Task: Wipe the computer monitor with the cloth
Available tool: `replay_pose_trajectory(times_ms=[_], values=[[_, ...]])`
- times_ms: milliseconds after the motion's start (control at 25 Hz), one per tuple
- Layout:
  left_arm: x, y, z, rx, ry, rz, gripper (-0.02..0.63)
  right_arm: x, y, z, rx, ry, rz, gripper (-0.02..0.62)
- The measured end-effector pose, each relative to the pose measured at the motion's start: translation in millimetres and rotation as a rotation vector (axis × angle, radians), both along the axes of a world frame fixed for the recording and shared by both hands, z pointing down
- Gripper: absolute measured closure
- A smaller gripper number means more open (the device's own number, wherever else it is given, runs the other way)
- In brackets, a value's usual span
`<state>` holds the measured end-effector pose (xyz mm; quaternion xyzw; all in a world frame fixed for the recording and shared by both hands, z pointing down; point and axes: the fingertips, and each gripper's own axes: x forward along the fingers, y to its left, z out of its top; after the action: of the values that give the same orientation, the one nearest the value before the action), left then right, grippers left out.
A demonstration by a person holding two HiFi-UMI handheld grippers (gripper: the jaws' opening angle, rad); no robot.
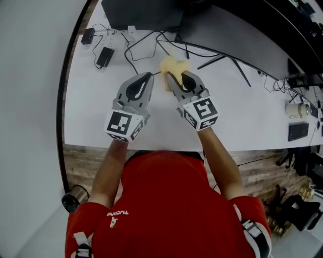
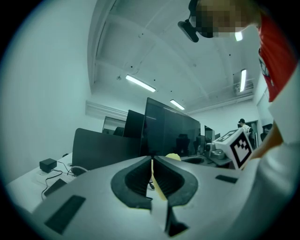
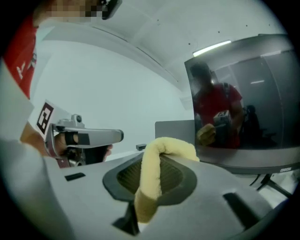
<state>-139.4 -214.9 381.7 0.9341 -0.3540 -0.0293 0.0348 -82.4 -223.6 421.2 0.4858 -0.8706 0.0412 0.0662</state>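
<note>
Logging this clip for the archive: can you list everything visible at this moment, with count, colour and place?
monitor: one, black, far edge of the table
table: one, white, under everything
cables: several, black, in front of the monitor
power strip: one, white, far left corner
adapters: two, black, by the power strip
cloth: one, yellow, between the tools
right tool: one, grey, shut on the cloth
left tool: one, grey, shut on a thin cloth edge
person: one, red shirt, near side
</note>
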Motion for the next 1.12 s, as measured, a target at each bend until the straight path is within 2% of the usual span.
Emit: replay_pose_trajectory(times_ms=[360,680,1120], values=[[70,28,-20,0.031,0.010,0.034,0.591,60,55,-28,0.071,0.003,0.027,0.531],[127,50,-32,0.034,-0.002,0.069,0.591,119,82,-31,0.092,-0.066,0.094,0.532],[156,56,-27,0.033,-0.014,0.091,0.591,144,93,-28,0.091,-0.079,0.107,0.532]])
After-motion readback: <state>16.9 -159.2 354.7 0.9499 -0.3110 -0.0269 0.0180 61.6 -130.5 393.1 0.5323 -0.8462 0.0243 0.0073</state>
